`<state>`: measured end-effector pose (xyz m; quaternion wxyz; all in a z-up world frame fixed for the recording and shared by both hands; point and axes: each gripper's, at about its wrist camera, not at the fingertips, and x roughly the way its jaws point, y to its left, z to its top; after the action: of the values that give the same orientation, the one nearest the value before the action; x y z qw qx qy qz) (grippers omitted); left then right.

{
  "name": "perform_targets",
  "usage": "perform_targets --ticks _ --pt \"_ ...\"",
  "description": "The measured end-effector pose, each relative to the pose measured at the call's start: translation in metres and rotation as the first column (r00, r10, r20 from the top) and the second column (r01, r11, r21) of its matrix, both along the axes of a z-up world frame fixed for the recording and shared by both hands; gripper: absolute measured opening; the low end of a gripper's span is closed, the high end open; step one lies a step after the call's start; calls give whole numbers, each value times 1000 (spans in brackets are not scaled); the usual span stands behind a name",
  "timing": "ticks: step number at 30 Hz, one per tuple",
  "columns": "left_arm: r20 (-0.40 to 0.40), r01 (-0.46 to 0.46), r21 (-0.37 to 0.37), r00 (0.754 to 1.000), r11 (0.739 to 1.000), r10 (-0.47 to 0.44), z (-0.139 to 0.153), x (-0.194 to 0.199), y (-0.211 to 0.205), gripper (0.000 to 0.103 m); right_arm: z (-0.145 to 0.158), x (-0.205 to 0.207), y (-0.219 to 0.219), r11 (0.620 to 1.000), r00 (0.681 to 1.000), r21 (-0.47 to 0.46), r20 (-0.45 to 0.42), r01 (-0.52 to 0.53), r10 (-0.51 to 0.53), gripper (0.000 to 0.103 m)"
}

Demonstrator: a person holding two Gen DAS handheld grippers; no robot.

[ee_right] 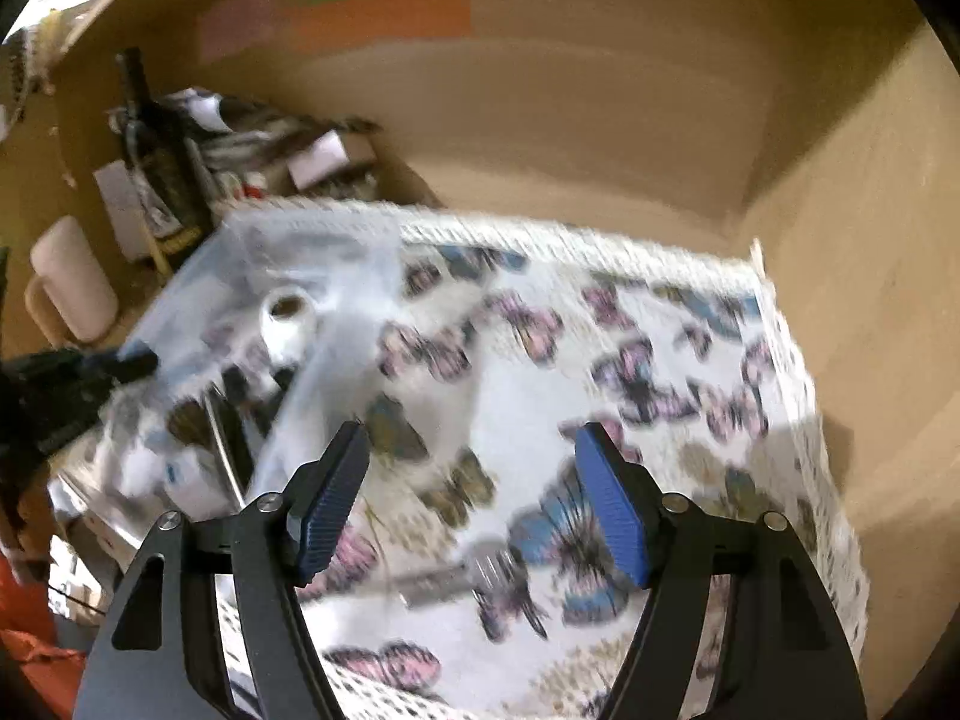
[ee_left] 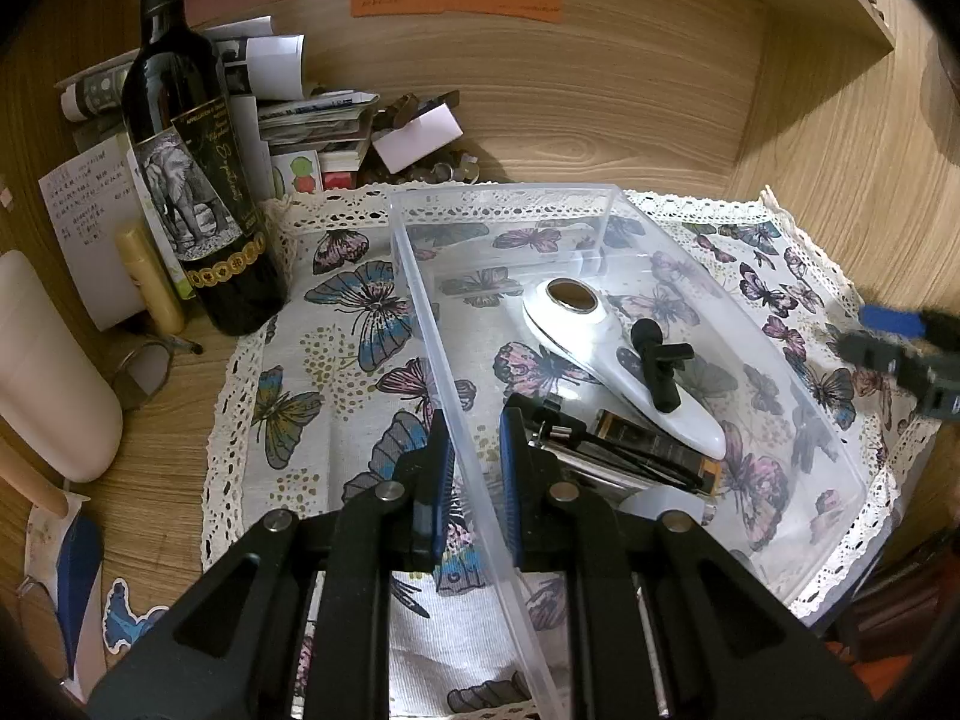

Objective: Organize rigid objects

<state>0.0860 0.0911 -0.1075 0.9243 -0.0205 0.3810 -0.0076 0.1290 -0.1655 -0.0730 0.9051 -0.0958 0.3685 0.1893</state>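
Observation:
A clear plastic bin (ee_left: 414,276) sits on a butterfly-print cloth (ee_left: 324,372). Inside lie a white oval device (ee_left: 576,330), a black T-shaped tool (ee_left: 657,360) and a dark rectangular item (ee_left: 654,450). My left gripper (ee_left: 474,456) is shut on the bin's left wall, one pad on each side. My right gripper (ee_right: 471,480) is open and empty above the cloth (ee_right: 600,330), right of the bin (ee_right: 312,276); this view is blurred. A metal fork-like piece (ee_right: 468,576) lies on the cloth below the right gripper. The right gripper also shows in the left wrist view (ee_left: 900,348).
A dark wine bottle (ee_left: 192,180) stands at the cloth's back left, beside papers and small clutter (ee_left: 336,120). A white mug (ee_left: 54,372) and glasses (ee_left: 150,366) lie at the left. Wooden walls close in the back and right.

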Motion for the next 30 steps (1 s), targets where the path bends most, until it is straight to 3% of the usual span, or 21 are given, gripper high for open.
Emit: perform_targets --ticks 6,14,22,26,30 --pt "0 0 -1 1000 1000 0 1 0 1 14 -33 -7 -20 998 994 39 -102 52 -47 76" --pt "2 -1 2 1000 1000 1 1 -1 2 14 -71 -14 -17 999 978 -12 -205 39 -41 77" --pt "3 0 3 1000 1000 0 0 -1 2 14 -76 -16 -7 997 991 -76 -135 16 -26 78" --pt "3 0 4 1000 1000 0 0 -1 2 14 -73 -9 -7 998 993 -65 -120 10 -18 59" --pt "3 0 4 1000 1000 0 0 -1 2 14 -72 -6 -5 998 994 -66 -110 20 -27 59"
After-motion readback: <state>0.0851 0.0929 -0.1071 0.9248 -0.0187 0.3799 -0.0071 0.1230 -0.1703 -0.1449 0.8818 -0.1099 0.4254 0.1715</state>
